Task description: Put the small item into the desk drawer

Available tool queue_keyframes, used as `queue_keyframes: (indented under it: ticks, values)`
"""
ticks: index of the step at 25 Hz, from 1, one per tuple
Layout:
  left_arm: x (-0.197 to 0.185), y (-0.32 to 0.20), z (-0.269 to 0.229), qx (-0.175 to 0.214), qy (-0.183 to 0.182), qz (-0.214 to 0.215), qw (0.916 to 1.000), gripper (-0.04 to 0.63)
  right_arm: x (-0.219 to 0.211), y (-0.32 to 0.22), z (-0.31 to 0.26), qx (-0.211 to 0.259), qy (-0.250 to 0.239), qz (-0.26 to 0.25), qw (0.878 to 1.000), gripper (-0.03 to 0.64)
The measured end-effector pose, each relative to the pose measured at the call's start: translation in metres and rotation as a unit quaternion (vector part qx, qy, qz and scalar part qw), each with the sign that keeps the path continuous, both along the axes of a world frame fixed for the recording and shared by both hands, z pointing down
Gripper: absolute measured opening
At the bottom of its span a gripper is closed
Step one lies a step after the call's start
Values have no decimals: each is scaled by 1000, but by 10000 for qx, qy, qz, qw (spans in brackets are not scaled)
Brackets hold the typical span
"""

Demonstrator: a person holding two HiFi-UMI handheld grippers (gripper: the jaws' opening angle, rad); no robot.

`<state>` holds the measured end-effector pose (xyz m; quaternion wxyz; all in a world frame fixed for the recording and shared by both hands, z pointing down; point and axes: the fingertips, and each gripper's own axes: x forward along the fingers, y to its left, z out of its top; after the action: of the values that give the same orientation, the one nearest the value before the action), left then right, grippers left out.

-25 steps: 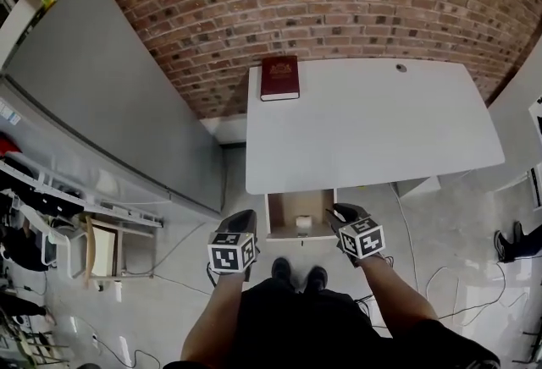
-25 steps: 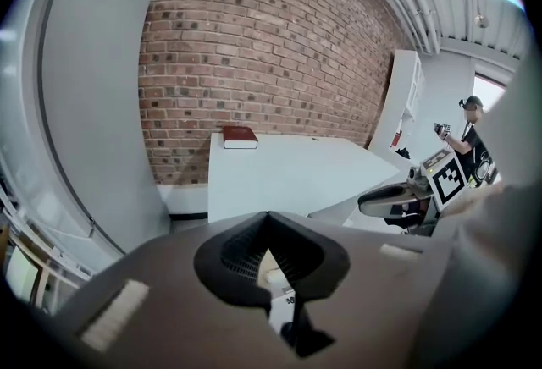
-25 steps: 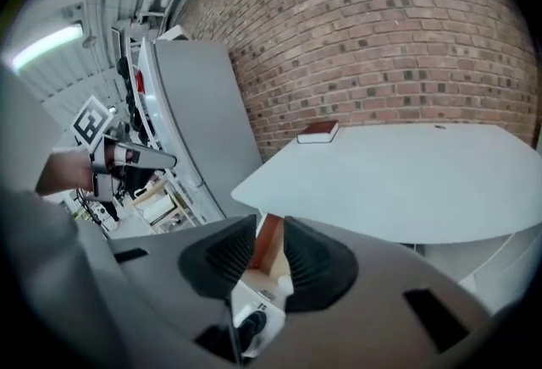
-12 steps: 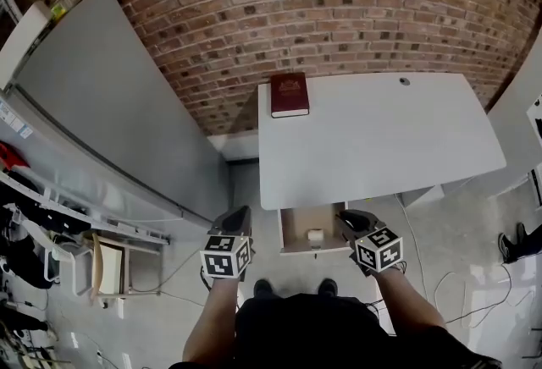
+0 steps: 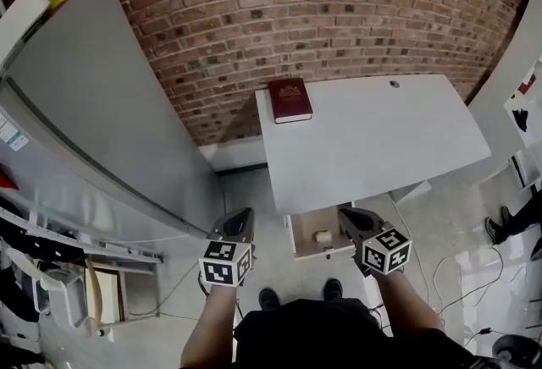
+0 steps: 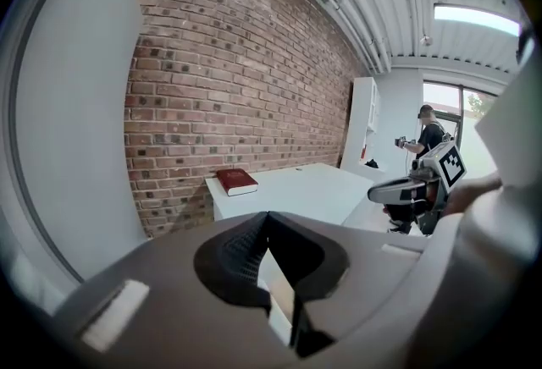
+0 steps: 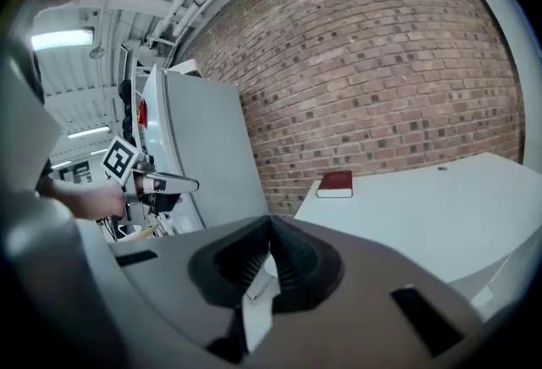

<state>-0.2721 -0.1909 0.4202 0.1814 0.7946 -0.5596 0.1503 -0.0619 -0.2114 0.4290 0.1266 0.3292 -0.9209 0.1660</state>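
Note:
The small item (image 5: 323,236), a pale little roll, lies inside the open drawer (image 5: 302,247) that sticks out from under the front edge of the white desk (image 5: 381,139). My left gripper (image 5: 240,217) hangs left of the drawer, jaws shut and empty, as the left gripper view (image 6: 268,217) also shows. Just right of the drawer, my right gripper (image 5: 347,215) is shut with nothing between its jaws (image 7: 271,222). Neither gripper touches the item.
A red book (image 5: 290,99) lies on the desk's far left corner, against the brick wall (image 5: 296,12). A large grey panel (image 5: 93,113) leans at the left. Cables (image 5: 449,274) trail over the floor at the right. Another person (image 6: 428,134) stands beyond the desk.
The view has drifted, so the desk and drawer sit further right and lower in the picture. The right gripper's jaws have closed. The item stays in the drawer.

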Motion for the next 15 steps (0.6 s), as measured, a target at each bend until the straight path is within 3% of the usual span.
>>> queue_keyframes:
  ticks: [8,15]
  values:
    - [-40,5,-18,264,94,198,9994,11,-39,21,-52,398,-368,294,9981,14]
    - [-31,7,-45,549,113,42,9984,11,-15,29,-68,559,-565,417,9960,12]
